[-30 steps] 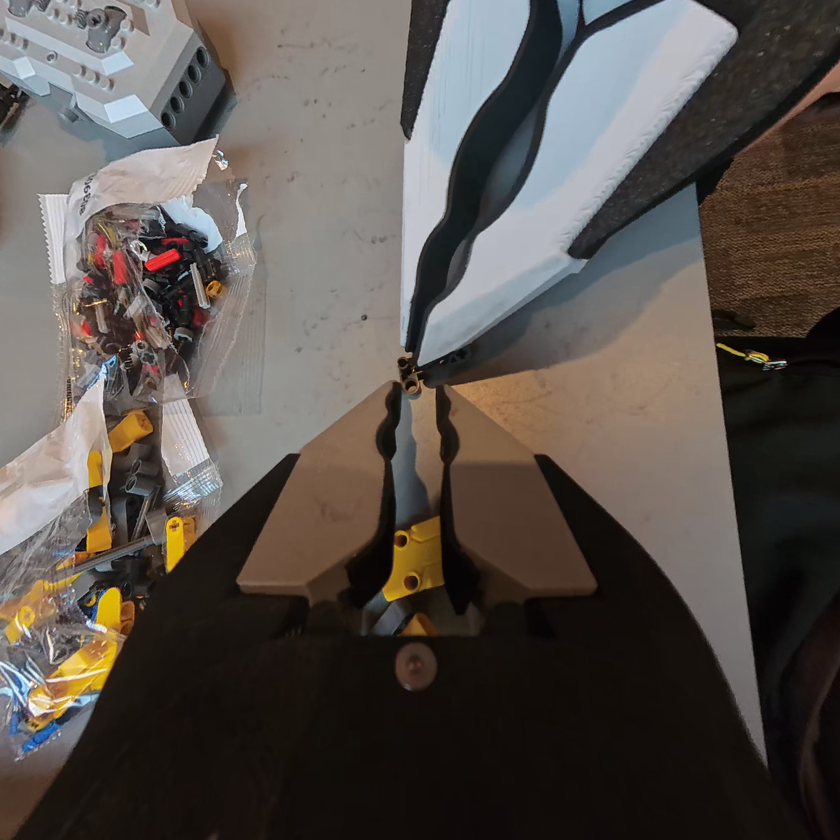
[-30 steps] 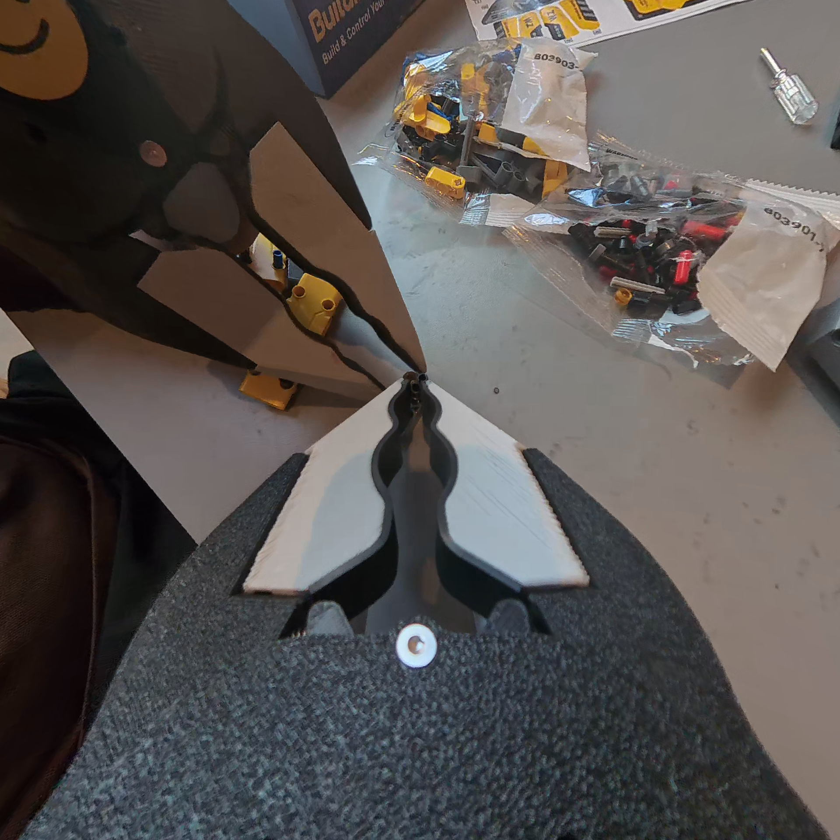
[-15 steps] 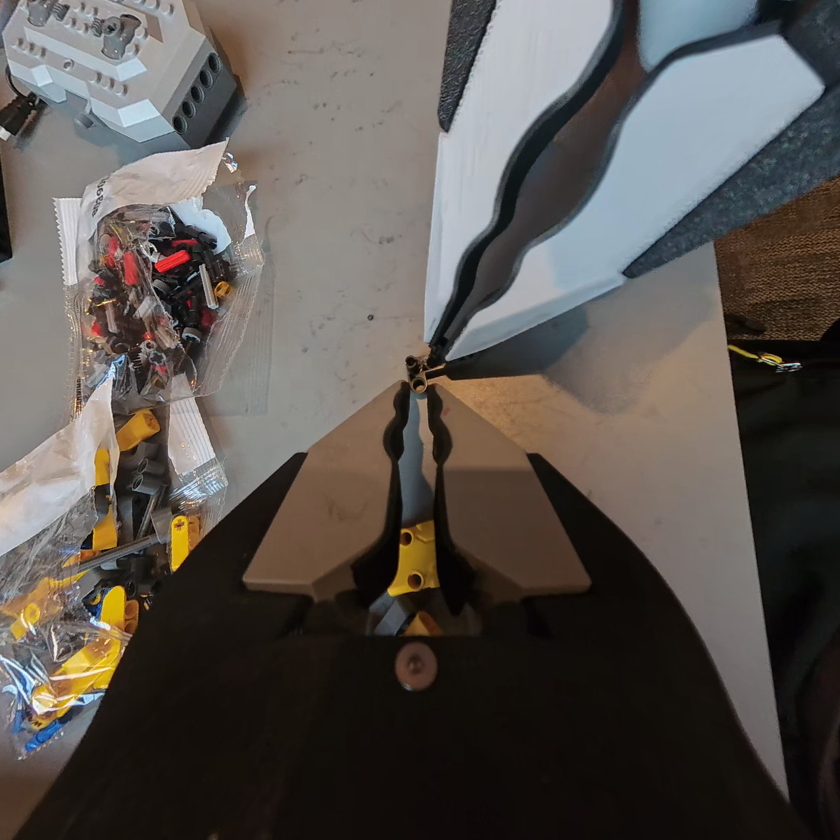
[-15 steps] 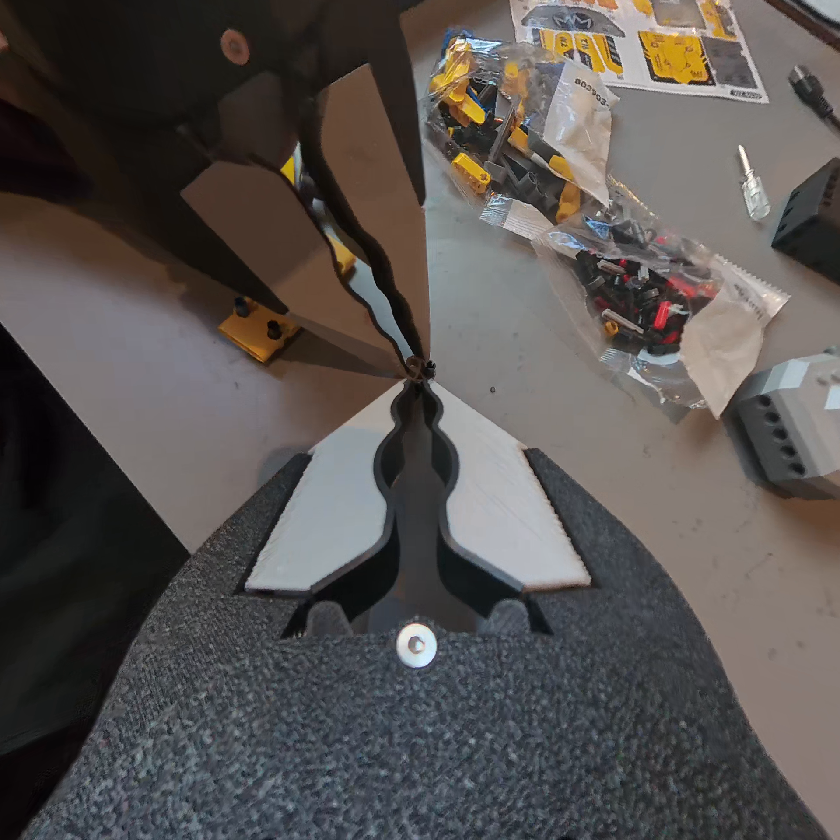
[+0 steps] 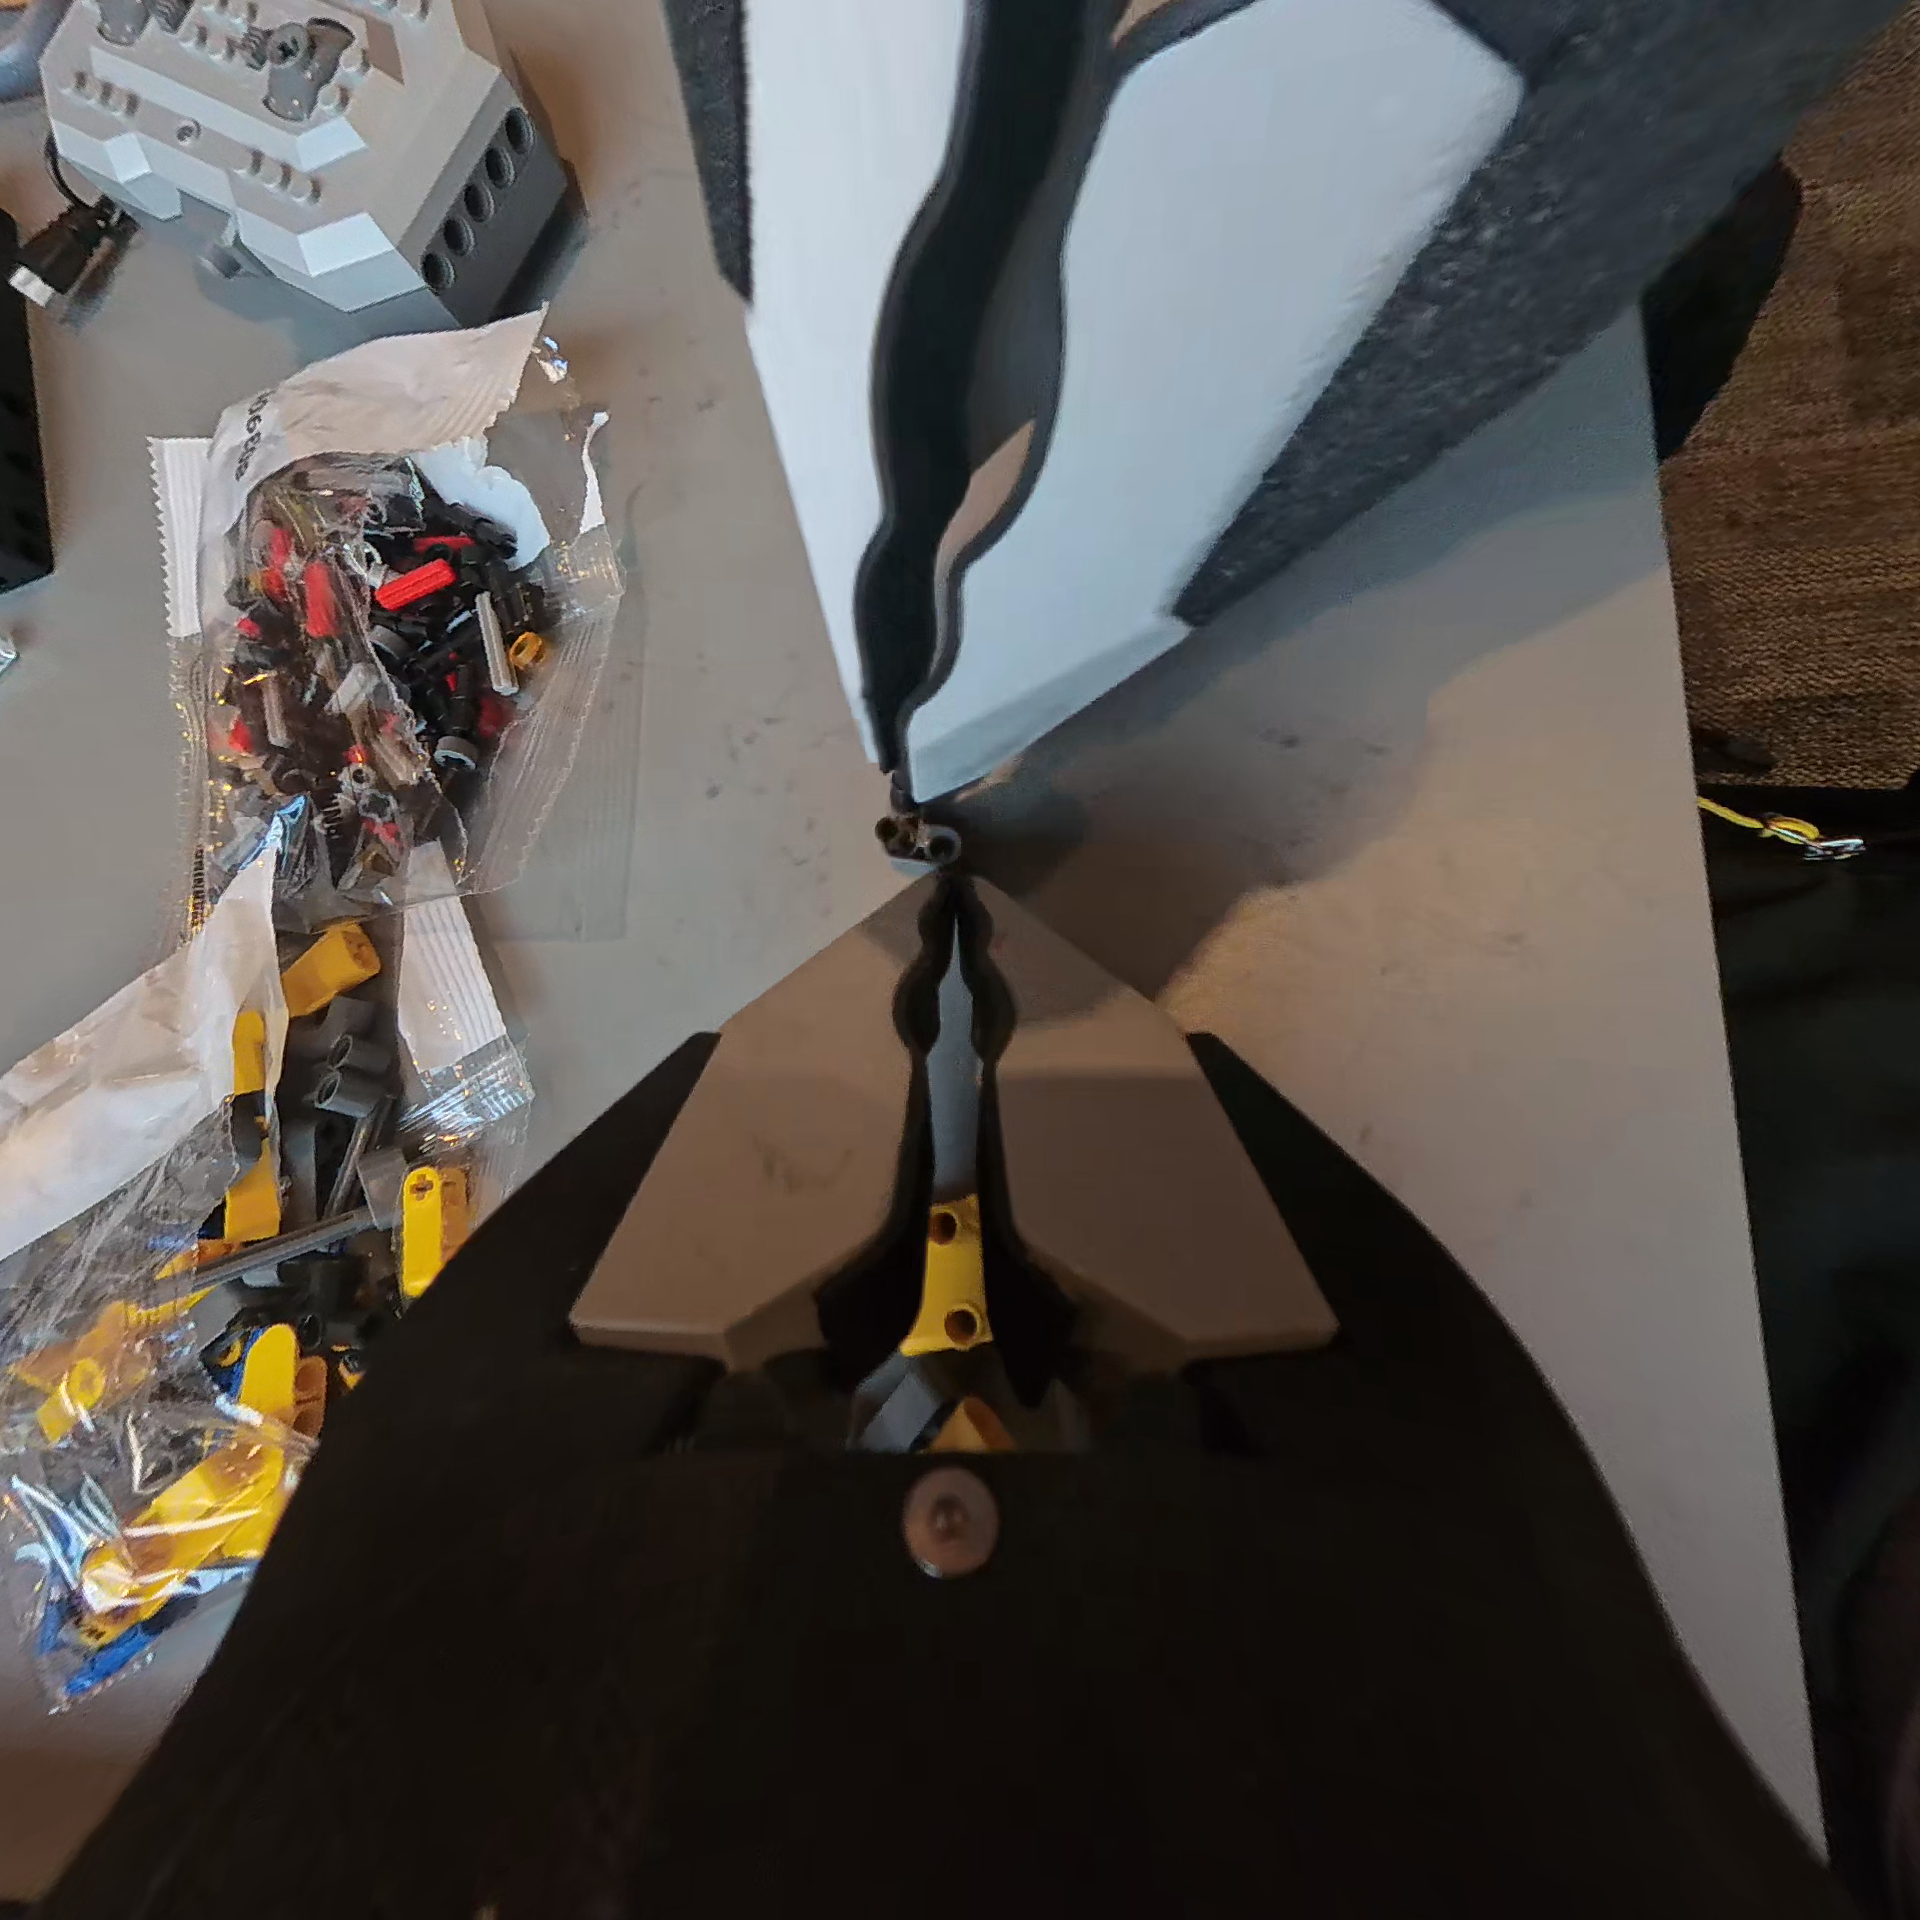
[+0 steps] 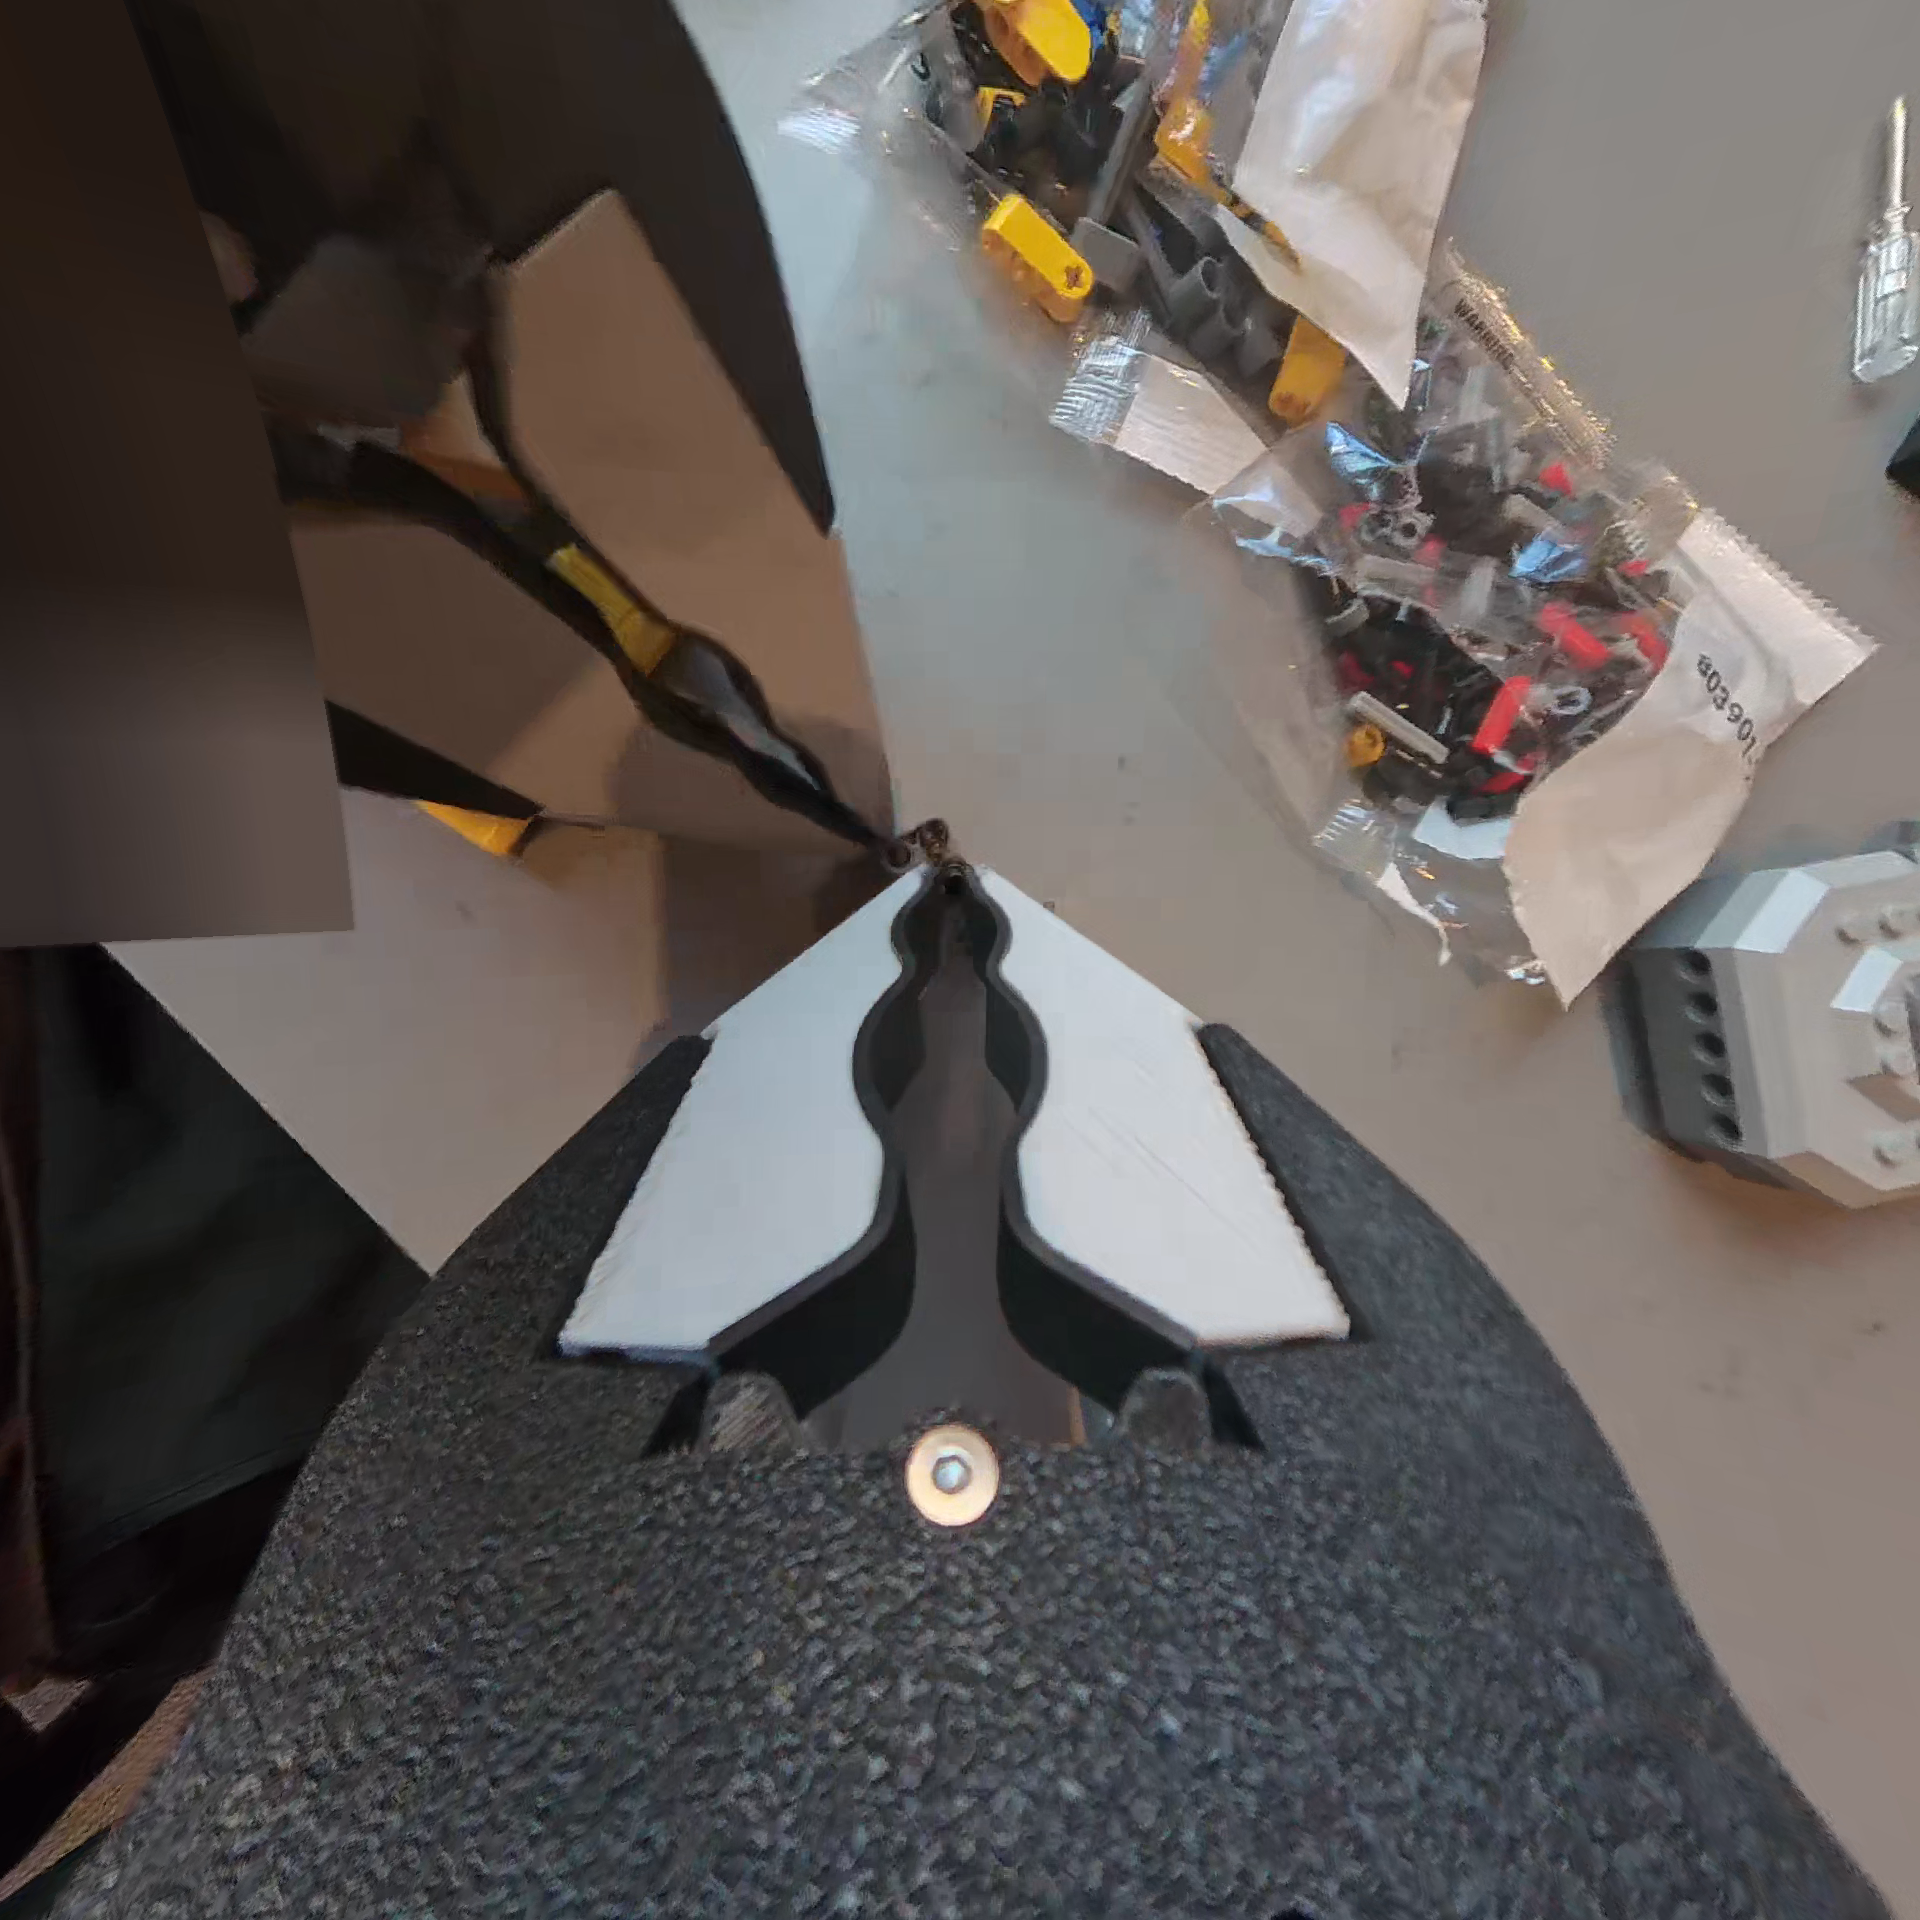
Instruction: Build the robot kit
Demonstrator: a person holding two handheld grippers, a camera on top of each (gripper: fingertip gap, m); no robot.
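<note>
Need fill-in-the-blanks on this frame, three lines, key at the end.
1. The small dark connector sits where the ____ of the left gripper and right gripper meet.
2. The right gripper's fingers are ____.
3. A ____ brick shows through the gap behind the left gripper's fingers.

Missing: tips; white; yellow

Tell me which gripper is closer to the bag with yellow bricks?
Left. The left gripper sits right beside the bag; the right gripper is farther off, beyond the left one's tip.
</note>
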